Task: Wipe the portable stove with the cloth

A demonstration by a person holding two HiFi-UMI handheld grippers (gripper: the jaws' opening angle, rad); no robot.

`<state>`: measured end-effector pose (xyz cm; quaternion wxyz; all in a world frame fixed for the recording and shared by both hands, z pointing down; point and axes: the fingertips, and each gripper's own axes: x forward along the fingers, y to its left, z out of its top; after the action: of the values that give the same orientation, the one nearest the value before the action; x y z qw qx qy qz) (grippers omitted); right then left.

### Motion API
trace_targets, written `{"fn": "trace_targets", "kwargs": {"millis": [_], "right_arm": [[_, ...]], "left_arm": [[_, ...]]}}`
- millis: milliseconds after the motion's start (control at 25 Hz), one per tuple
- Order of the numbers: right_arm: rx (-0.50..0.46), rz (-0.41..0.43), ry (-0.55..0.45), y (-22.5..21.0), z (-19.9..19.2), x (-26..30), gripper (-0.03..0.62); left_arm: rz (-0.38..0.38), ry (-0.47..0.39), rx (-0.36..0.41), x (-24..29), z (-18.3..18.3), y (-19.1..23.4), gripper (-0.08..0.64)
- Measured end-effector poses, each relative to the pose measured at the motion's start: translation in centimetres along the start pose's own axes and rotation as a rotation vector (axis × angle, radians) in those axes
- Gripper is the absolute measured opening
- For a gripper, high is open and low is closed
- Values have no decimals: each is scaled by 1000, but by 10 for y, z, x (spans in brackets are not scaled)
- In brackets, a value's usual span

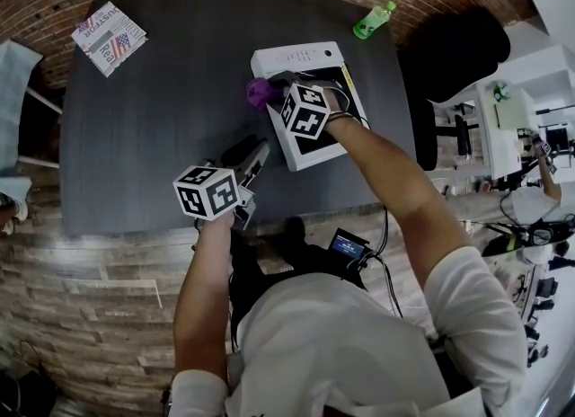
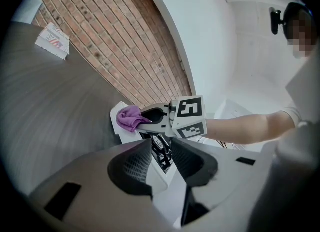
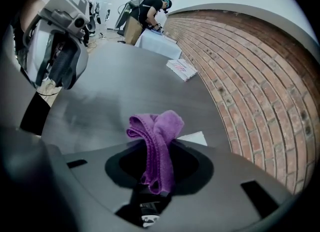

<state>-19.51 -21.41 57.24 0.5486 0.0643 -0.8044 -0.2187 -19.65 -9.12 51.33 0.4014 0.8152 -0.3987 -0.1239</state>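
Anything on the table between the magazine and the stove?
Nothing. In the head view the table is bare from magazine to stove; the cloth, in the right gripper, is at the stove's edge.

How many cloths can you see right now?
1: a purple cloth, clamped in the right gripper, at the white stove's left edge in the head view. None other shows; another could be hidden.

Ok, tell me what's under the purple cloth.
The purple cloth, pinched in the right gripper, hangs over an edge of the white stove and the dark table. Whether it touches them is hidden.
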Motion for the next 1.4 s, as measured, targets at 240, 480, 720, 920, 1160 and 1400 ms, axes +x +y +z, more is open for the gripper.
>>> {"fn": "trace_targets", "kwargs": {"millis": [240,480,720,920,1160,1400], "right_arm": [[25,-11,-8,3,-6,-6,124],[43,-26,-14,5,-13,-11,124],[30,-57,-28,2,-10,-16,123],[-24,-84,-111,-4,26,-25,121],[-38,-29,-58,15,12,-15,121],[54,-53,-11,5,-21,-16,121]], "left_arm": [[-12,4,6,2,0,-6,118],[-18,11,7,4,-3,-9,118],[-23,17,12,5,-5,-12,118],[-23,24,11,6,-7,-11,118],[-27,34,15,7,-9,-14,118],[-23,39,16,5,-10,-11,118]]}}
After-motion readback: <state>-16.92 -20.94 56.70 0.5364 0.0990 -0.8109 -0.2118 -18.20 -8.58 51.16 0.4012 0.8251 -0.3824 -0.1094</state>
